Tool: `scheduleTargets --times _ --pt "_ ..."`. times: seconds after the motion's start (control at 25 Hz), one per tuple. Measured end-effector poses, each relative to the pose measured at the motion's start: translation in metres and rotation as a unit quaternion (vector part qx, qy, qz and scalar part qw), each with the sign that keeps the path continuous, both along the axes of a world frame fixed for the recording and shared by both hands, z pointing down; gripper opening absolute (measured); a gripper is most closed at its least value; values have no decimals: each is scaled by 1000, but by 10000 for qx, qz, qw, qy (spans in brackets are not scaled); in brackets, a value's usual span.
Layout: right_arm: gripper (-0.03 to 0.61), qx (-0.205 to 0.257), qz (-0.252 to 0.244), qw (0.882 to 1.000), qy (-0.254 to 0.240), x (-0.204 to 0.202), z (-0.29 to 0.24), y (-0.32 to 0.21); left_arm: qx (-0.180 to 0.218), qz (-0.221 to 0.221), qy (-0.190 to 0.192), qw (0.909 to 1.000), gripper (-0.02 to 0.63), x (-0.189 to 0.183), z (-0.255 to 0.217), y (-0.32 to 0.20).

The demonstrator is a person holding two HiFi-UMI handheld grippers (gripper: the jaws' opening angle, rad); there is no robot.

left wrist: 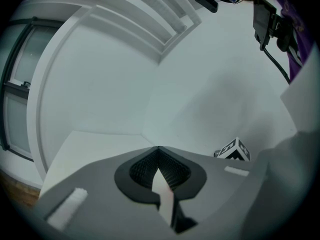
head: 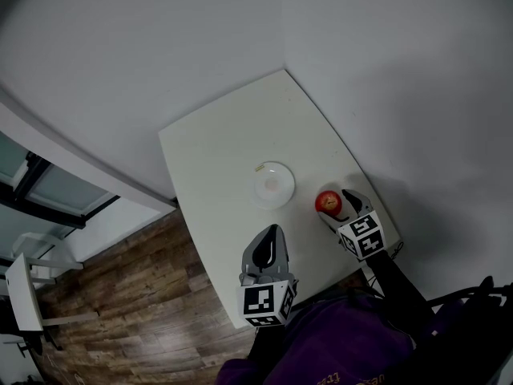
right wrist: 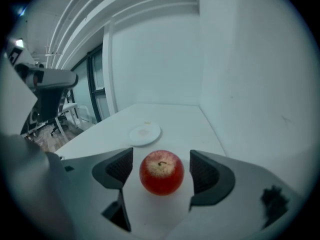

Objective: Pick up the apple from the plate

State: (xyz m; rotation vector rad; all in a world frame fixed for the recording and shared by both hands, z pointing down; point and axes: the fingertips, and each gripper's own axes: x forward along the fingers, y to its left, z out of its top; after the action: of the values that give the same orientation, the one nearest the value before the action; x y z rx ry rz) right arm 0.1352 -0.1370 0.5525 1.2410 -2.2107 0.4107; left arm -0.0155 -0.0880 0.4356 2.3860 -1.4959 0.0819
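Note:
A red apple stands on the white table, to the right of the small white plate, which has nothing on it. My right gripper is open around the apple, one jaw on each side with a gap to each. My left gripper hovers over the table's near edge, below the plate. It is shut with nothing in it and tilts up toward the wall.
The table stands in a corner, with white walls behind it and to its right. Wooden floor and a white chair lie to the left. The right gripper's marker cube shows in the left gripper view.

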Motion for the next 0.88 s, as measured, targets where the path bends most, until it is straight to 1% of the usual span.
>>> scheduleTargets --times 0.08,0.24,0.28,0.32,0.36,0.4,0.44,0.56,0.76,0.88 --pt "353 346 103 9993 -114 2 -24 -3 13 -5 -4 10000 6 0 -2 1" --pt "351 948 265 9935 -573 7 -71 -8 49 -3 -9 10000 6 1 -3 2" --pt "348 1084 308 9918 -605 9 -80 -10 60 -3 -13 10000 6 1 -3 2" --pt "330 1257 381 9895 -597 11 -90 -11 71 -4 -17 10000 6 0 -3 2" --pt "259 1462 486 9864 -572 15 -101 -13 82 -5 -19 10000 6 0 -4 2" --pt "137 1657 596 9829 -541 19 -111 -15 91 -7 -18 10000 6 -1 -4 2" --pt "40 1799 667 9800 -520 22 -119 -16 100 -12 -16 9999 6 -1 -5 3" --pt "12 1967 661 9767 -551 22 -134 -17 128 -30 -13 9999 6 -3 -5 3" --pt "11 2208 506 9733 -371 17 -147 -14 167 -39 -9 9999 6 -3 -8 5" --pt "9 2241 477 9728 -337 15 -148 -12 177 -47 -7 9998 6 -4 -10 6"
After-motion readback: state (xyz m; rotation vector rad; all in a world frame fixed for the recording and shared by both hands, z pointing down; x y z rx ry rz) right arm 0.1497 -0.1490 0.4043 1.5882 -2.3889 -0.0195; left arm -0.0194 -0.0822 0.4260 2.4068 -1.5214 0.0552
